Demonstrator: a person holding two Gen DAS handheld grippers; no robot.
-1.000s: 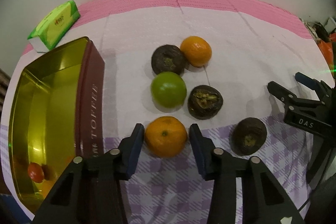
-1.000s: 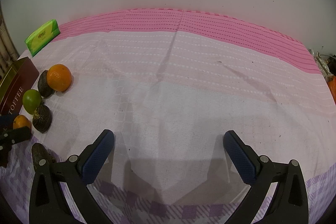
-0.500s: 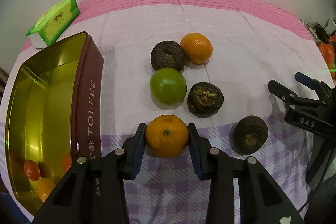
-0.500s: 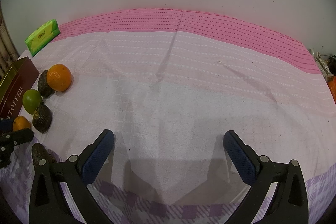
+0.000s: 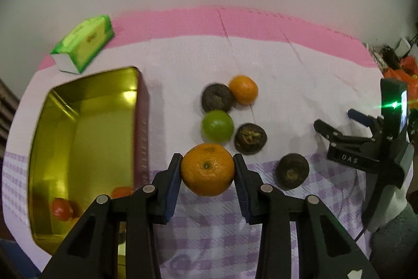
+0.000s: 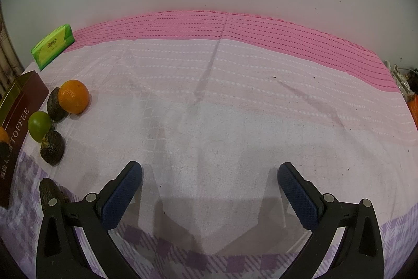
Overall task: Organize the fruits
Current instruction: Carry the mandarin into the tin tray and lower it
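Note:
My left gripper (image 5: 207,170) is shut on an orange mandarin (image 5: 207,169), lifted a little above the cloth. Behind it on the cloth lie a green lime (image 5: 216,126), a second mandarin (image 5: 243,90) and three dark wrinkled fruits (image 5: 216,97) (image 5: 250,138) (image 5: 292,171). To the left stands an open gold toffee tin (image 5: 78,143) holding a small red fruit (image 5: 61,209) and something orange. My right gripper (image 6: 210,190) hangs open over bare cloth, nothing between its fingers. In the right wrist view the second mandarin (image 6: 73,96), lime (image 6: 39,124) and dark fruits (image 6: 53,151) sit at far left.
A green tissue pack (image 5: 83,42) lies at the back left by the white wall. The cloth is pink at the back, white in the middle, purple-checked in front. The right gripper (image 5: 360,145) shows at the right in the left wrist view. Clutter (image 5: 392,64) lies beyond the far right edge.
My left gripper shut on the near mandarin and rose with it, and the tin and fruits now look farther below. The right gripper has stayed still.

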